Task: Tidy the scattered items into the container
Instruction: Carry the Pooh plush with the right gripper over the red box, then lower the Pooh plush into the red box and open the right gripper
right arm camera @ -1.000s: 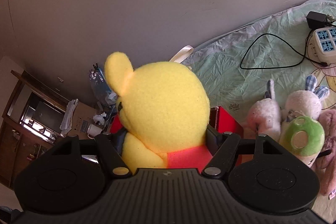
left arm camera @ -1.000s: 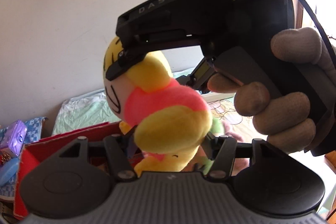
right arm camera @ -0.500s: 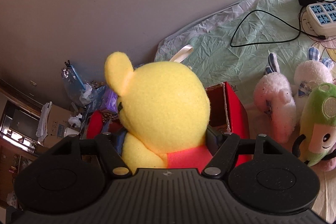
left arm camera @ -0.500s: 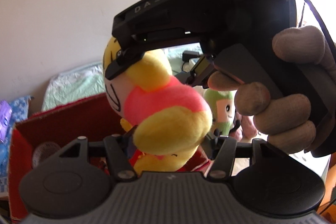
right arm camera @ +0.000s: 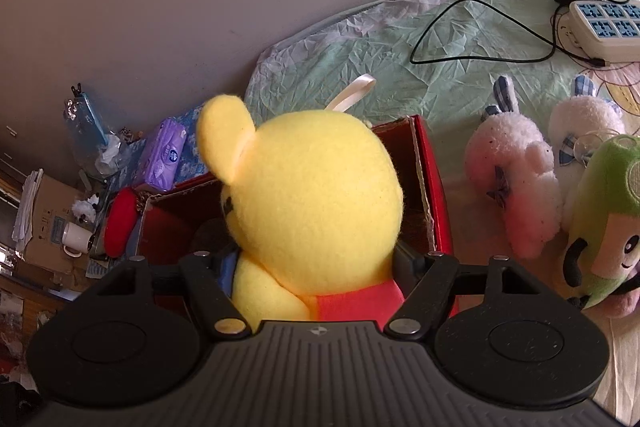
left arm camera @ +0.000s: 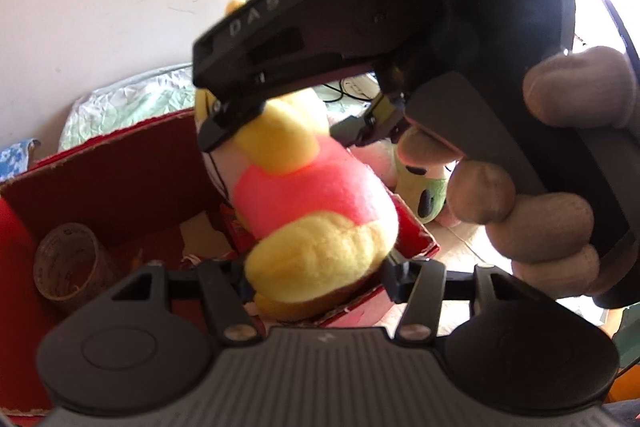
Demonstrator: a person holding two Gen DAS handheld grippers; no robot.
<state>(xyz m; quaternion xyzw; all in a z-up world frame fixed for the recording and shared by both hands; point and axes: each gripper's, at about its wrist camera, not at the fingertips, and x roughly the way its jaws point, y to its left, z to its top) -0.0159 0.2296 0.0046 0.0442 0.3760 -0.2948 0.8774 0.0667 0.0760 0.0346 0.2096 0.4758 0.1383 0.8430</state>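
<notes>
Compared with a second ago, both views have tipped downward: the red box (left arm camera: 120,163) now fills the lower left of the left wrist view, its inside open to sight with a roll of tape (left arm camera: 70,263) lying in it, where before only its rim showed. The yellow plush bear (left arm camera: 316,215) hangs over the box's near corner, pinched at both ends. The left gripper (left arm camera: 316,267) has just been closing tighter on the bear's yellow lower body, which bulges between its fingers. The right gripper (right arm camera: 316,259) clamps the bear around the neck and shoulders, jaws held wide by the plush; its black body and the gloved hand (left arm camera: 556,187) gripping it crowd the upper right of the left view. The bear's face is mostly hidden behind that gripper, and from the right wrist only the back of its head shows, covering much of the box (right arm camera: 432,187). Beside the box on the bed sheet (right arm camera: 360,39) lie a white plush rabbit (right arm camera: 516,183) and a green plush (right arm camera: 600,223), the latter cut off by the frame edge.
</notes>
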